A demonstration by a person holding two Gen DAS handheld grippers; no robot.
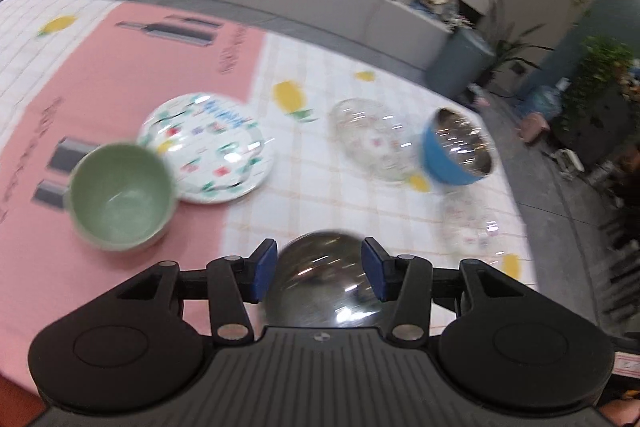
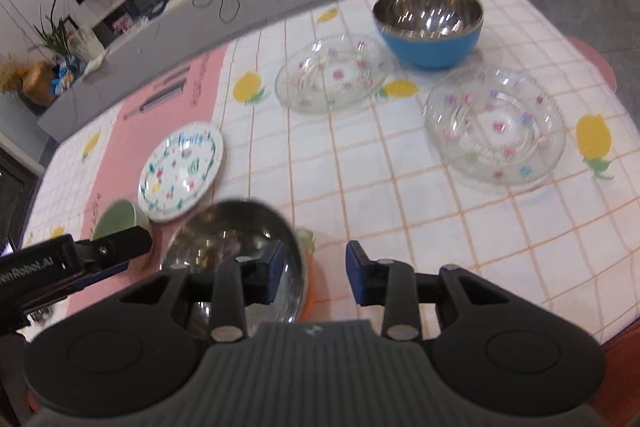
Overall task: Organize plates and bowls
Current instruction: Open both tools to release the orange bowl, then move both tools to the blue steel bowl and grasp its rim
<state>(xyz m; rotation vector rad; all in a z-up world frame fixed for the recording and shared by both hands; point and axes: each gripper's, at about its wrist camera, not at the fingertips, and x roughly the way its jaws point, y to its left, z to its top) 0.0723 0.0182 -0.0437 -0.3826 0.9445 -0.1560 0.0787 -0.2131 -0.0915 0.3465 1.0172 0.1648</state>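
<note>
**Hovering over a steel bowl, both grippers apart**

Hovering near the table's near edge, our left gripper [image 1: 320,271] has its blue pads spread, with a steel bowl [image 1: 320,279] seen between them; both frames are motion-blurred, so we cannot tell if the pads touch it. In the right wrist view that same steel bowl [image 2: 236,251] sits at lower left, an orange outer wall showing at its right side, and the left gripper [image 2: 100,259] reaches in from the left just beside it.

Our right gripper [image 2: 316,273] is spread too, nothing between its fingers, checked cloth [image 2: 360,187] below.

Green bowl [image 1: 120,197] sits on the pink part of the cloth, touching or overlapping the rim of the patterned white plate [image 1: 208,147]. Further right, a clear glass plate [image 1: 372,143] lies next to the blue bowl [image 1: 456,151], steel inside. A second glass plate [image 1: 472,227] lies nearer, on the right, well apart from the steel bowl.

From the right wrist: blue bowl [image 2: 430,25] far, one glass plate [image 2: 332,73] just beside it, the other [image 2: 496,125] nearer right.
</note>
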